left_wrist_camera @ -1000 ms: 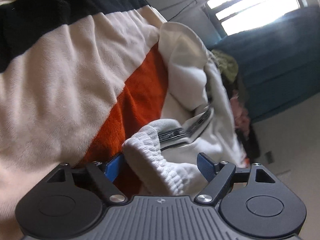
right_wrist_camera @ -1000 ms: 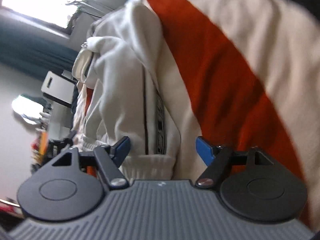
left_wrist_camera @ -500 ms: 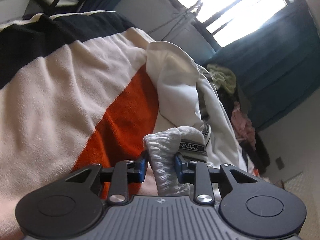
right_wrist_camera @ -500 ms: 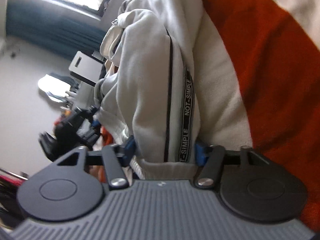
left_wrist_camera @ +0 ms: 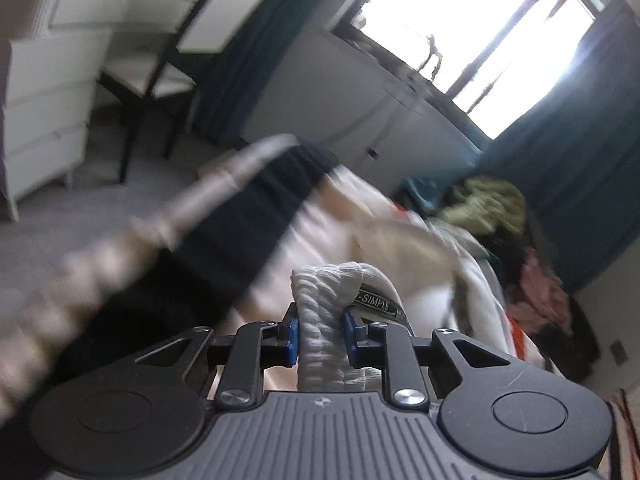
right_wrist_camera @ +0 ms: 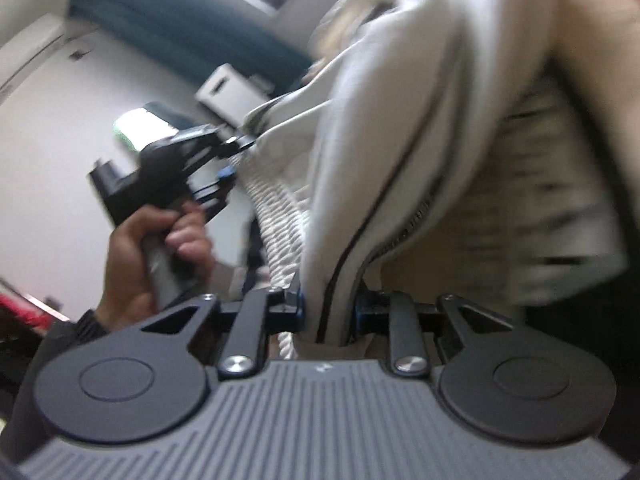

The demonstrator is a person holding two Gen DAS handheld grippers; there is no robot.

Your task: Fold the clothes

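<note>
between the left gripper (left_wrist_camera: 321, 340) jaws sits the ribbed waistband of the white trousers (left_wrist_camera: 320, 292), clamped; the right gripper (right_wrist_camera: 329, 314) pinches the striped side seam. raised off the striped blanket (left_wrist_camera: 256, 216), nothing looks folded yet. only the right view shows the person's hand (right_wrist_camera: 160, 248); only the left, the chair (left_wrist_camera: 160, 76) beyond.

White garment (left_wrist_camera: 332, 304): ribbed elastic waistband bunched upright at 6 o'clock in left wrist view, black side tape printed "-SIMPLE" just at its 3 o'clock. In right wrist view the same white garment (right_wrist_camera: 400, 128) hangs stretched, black piping and side tape running toward 6 o'clock, ribbed waistband (right_wrist_camera: 276, 216) at 9 o'clock. Fabric blurred.
</note>
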